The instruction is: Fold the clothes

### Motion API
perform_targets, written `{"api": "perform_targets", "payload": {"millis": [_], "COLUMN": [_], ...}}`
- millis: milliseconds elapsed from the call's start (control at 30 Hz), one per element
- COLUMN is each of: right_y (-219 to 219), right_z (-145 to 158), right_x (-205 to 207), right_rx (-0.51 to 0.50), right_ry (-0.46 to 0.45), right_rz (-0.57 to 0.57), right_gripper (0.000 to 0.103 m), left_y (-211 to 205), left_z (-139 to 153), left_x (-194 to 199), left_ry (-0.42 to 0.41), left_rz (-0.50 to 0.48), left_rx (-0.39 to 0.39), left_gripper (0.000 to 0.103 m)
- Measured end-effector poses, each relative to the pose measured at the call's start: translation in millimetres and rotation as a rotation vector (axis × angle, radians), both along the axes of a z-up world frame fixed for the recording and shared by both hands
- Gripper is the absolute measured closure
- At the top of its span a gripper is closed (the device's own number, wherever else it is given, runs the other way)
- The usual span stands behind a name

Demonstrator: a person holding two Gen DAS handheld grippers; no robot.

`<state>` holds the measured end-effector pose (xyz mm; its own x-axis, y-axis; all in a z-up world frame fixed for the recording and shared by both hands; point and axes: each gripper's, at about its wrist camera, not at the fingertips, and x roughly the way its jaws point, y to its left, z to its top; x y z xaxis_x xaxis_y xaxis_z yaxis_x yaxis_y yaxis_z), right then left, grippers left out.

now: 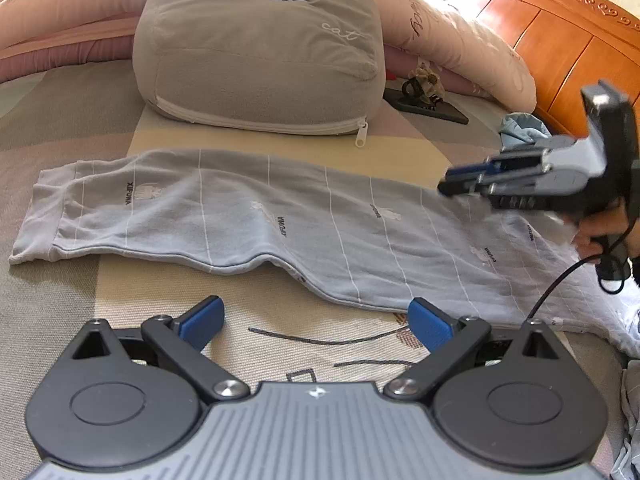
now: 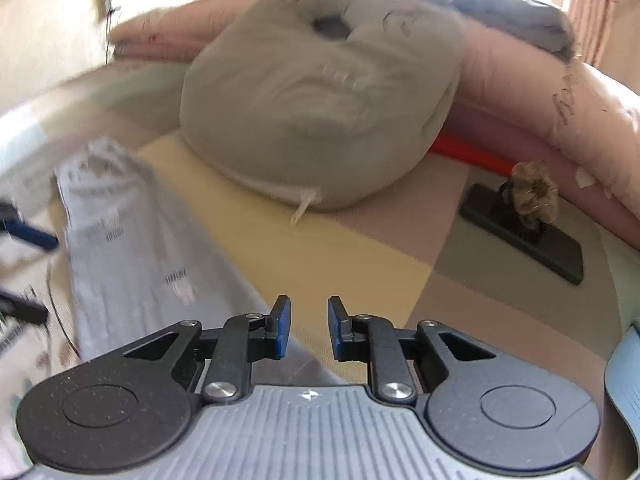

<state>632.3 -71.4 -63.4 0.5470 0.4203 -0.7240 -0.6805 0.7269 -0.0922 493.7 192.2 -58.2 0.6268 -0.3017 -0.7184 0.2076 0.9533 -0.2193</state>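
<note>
Grey trousers [image 1: 280, 216] flat beyond left hand-held gripper [image 1: 316, 322], jaws apart, empty.

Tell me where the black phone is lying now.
In the right wrist view the black phone lies on the bed at the right, just right of the grey cat pillow, with a scrunchie on it.
</note>
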Motion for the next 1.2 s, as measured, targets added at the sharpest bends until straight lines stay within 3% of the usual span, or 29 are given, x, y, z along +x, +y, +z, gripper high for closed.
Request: {"api": "perform_targets", "payload": {"millis": [333, 467, 500, 533, 567, 667, 700, 800, 967, 1067, 1200], "right_y": [8, 6, 5, 5, 6, 8, 6, -4, -4, 0, -7], "right_z": [-16, -14, -14, -13, -13, -11, -9, 2, 6, -11, -12], "right_x": [-28, -19, -17, -17, -17, -15, -10, -9, -44, -64, -94], "right_rx": [-0.105, -0.084, -0.073, -0.072, -0.077, -0.094, -0.072, 0.012, 0.044, 0.007, 0.072], "right_ry": [-0.086, -0.029, -0.013, -0.016, -0.029, -0.181, -0.187, -0.104, -0.024, 0.074, 0.167], "right_rz": [0.090, 0.087, 0.086, 0.081, 0.075, -0.037, -0.087, -0.114, -0.049, -0.064, -0.079], "right_gripper": [0.079, 0.080, 0.082, 0.092, 0.098, 0.098, 0.095, 0.085, 0.067, 0.067, 0.065], "left_y": [-1, -2, -2, -2, -2, -2, -2, -2, 0, 0, 0], "left_z": [0, -1, -1, -1, -1, -1, -1, -1, 0, 2, 7], "left_x": [1, 1, 1, 1, 1, 0, 0, 0, 0, -1, -2], "left_ry": [-0.001, -0.003, -0.003, -0.003, -0.003, -0.004, -0.004, -0.004, -0.005, -0.013, -0.036], "left_rz": [-0.006, -0.008, -0.008, -0.008, -0.008, -0.009, -0.009, -0.010, -0.004, 0.005, 0.011], "left_rx": [0.008, 0.012, 0.012, 0.011, 0.010, 0.014, 0.016, 0.011, 0.002, 0.005, 0.003], "left_gripper": [0.003, 0.002, 0.002, 0.002, 0.002, 0.002, 0.002, 0.002, 0.002, 0.002, 0.002]}}
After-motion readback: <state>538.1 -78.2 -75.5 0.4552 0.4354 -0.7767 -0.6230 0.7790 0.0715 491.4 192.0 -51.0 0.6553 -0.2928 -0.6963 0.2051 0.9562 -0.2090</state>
